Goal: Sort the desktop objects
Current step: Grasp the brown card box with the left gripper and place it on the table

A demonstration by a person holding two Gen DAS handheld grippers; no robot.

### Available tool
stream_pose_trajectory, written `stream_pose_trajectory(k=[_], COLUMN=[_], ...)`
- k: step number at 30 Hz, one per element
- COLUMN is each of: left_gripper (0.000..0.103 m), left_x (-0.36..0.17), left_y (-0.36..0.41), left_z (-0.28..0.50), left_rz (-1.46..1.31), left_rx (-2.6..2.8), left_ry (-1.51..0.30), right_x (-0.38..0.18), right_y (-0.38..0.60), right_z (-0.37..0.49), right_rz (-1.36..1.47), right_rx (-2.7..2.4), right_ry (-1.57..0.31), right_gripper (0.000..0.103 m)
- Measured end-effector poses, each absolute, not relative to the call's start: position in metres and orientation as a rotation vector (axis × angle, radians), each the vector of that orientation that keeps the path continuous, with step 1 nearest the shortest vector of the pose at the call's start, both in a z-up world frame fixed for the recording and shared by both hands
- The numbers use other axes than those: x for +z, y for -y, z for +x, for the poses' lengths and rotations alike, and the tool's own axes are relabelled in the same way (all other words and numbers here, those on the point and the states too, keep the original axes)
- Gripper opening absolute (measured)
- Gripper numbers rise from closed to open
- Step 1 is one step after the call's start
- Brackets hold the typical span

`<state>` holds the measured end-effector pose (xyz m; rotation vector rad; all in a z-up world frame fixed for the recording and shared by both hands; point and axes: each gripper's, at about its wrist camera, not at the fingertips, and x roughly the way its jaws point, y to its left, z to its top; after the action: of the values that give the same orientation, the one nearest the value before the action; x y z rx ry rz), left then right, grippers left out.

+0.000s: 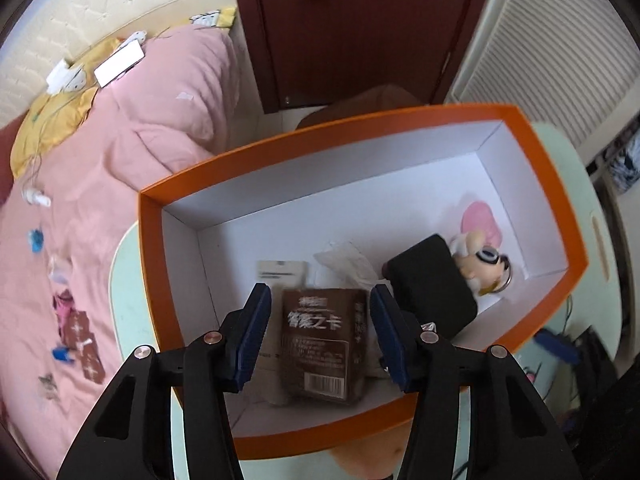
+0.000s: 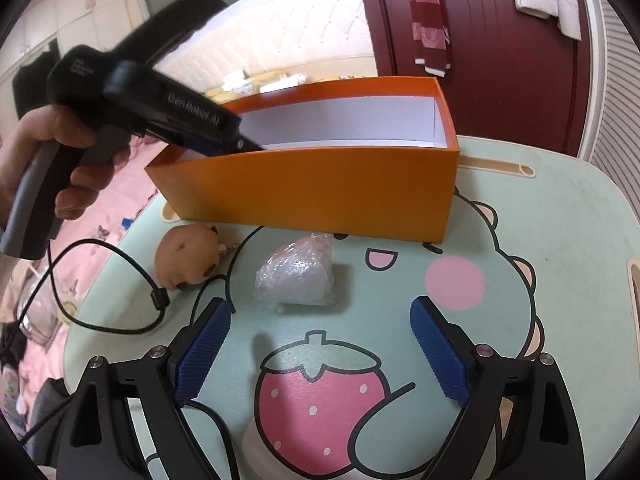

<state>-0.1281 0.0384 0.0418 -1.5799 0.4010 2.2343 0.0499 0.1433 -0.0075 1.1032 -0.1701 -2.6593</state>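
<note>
Only the left wrist view looks into the orange box: the left hand-held gripper hangs spread above a brown card pack, gripping nothing. The right view shows the right hand-held gripper wide apart, empty, before a plastic-wrapped bundle on the worktop.

Orange box, white inside; brown card pack with white characters and a white barcode panel; black case; pink disc; cream and tan plush figure with black-and-white eyes. Mint-green table printed with a dark-outlined cartoon face, pink cheek and mouth, and a red strawberry dotted white; clear, glossy plastic bundle; tan plush toy; black cable. Left gripper and right gripper black with ribbed blue pads; pink bedding; maroon door.
</note>
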Motion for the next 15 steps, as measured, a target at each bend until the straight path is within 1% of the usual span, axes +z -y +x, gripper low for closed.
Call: stream_pose_trajectory(k=[1,6,9,11,15], left_gripper=[0.046,0.045,0.045,0.045,0.045], left_x=[0.042,0.049,0.072,0.097,0.139], left_y=[-0.037,-0.027,-0.014,-0.003,0.011], left_z=[-0.128,-0.129,-0.130,-0.123,-0.094], left_rz=[-1.580,-1.570,-1.505,-1.428,-1.290], left_rx=[2.229,2.211,2.245,2.277,2.290], left_ry=[-0.398,-0.364,-0.250,-0.179,-0.103], right_x=[-0.007,-0.008,-0.008,-0.008,-0.009], right_y=[-0.144,-0.144,-0.145,-0.144,-0.144], right_z=[0.050,0.051,0.050,0.050,0.051], right_rz=[1.103,1.099,1.099,1.099,1.100], right_rx=[-2.659,-2.657,-2.658,-2.659,-2.661], right_ry=[0.174,0.189,0.189,0.188,0.185], right_gripper=[0.092,0.093,0.093,0.093,0.093])
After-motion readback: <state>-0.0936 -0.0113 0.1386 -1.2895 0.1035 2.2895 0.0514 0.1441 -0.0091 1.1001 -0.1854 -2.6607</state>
